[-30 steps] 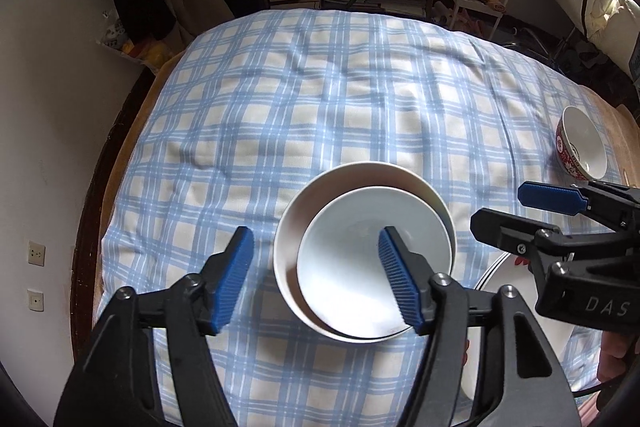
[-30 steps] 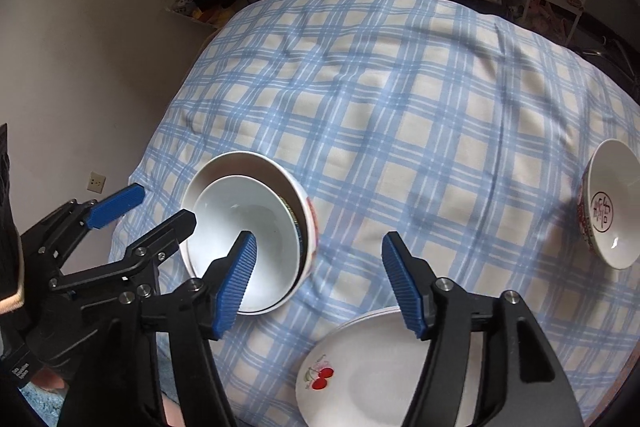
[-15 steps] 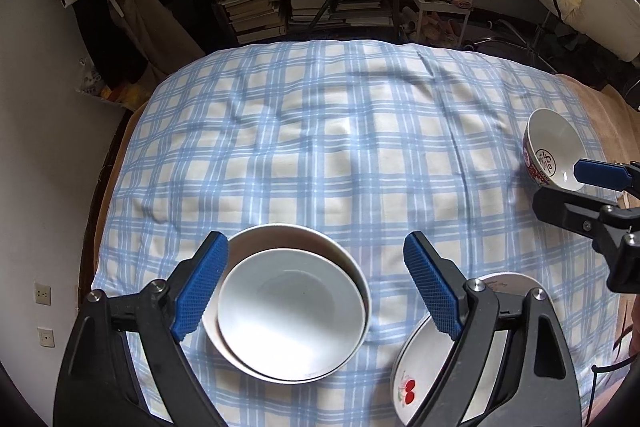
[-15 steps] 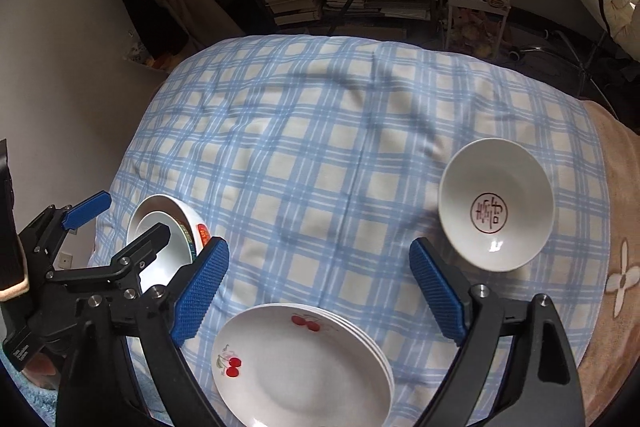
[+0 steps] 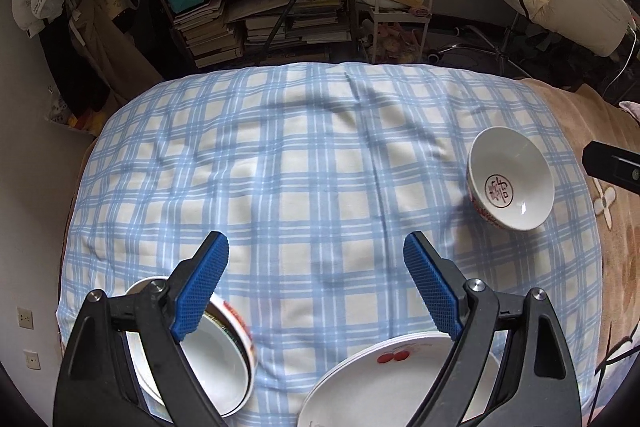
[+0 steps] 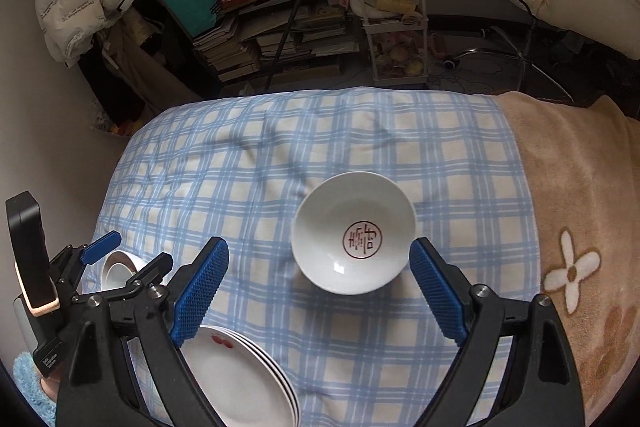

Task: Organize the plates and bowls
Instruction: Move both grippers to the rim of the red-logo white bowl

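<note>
Reaching for the lone bowl (image 6: 354, 233) on the checked cloth (image 6: 248, 163), both grippers' jaws wide apart and empty; next, right gripper (image 6: 318, 291) over its rim, then across to the nested bowls (image 5: 212, 359) beside the plates (image 6: 244, 383).

Two wrist fisheyes, angled steeply down over the checked cloth (image 5: 304, 163), sharing the emblem bowl (image 6: 354, 231).

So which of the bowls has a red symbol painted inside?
The lone bowl standing apart on the checked cloth; the nested bowls show plain white insides.
</note>
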The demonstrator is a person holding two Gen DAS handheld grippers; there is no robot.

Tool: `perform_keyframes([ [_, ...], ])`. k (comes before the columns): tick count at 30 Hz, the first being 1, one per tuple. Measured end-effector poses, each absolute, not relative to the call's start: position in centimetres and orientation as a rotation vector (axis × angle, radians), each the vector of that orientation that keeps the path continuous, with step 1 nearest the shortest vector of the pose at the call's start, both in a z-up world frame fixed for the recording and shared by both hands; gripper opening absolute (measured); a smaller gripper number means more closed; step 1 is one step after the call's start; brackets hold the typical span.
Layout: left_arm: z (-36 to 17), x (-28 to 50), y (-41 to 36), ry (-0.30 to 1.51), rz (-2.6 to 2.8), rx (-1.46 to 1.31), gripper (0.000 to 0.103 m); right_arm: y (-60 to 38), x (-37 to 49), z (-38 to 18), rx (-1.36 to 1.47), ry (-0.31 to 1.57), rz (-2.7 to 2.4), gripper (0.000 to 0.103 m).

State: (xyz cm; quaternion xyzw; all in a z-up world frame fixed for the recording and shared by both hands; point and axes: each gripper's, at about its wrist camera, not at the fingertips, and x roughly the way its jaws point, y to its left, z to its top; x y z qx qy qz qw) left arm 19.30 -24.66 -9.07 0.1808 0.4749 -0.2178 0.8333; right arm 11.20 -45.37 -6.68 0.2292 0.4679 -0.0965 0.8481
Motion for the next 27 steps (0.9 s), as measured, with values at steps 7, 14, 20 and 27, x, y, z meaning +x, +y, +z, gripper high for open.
perform_keyframes([
  [7, -9.3, 19.2, -28.7, 0.967, -0.537, 0.358, 0.088, -47.3, 10.5, -8.4, 0.471, 0.976, -0.267, 0.096],
  [14, -11.8, 20.2, -31.9, 1.020, -0.555, 0.350, 0.088, -48.6, 10.7, -11.0, 0.437, 1.030, -0.308, 0.084],
  [20, -14.4, 20.8, -32.9, 1.083, -0.609, 0.338, 0.087, -50.1, 10.8, -13.8, 0.501, 1.080, -0.292, 0.063],
  [27, -16.3, 20.9, -34.4, 1.151, -0.649, 0.317, 0.074, -50.8, 11.4, -16.3, 0.560, 1.106, -0.250, 0.038],
])
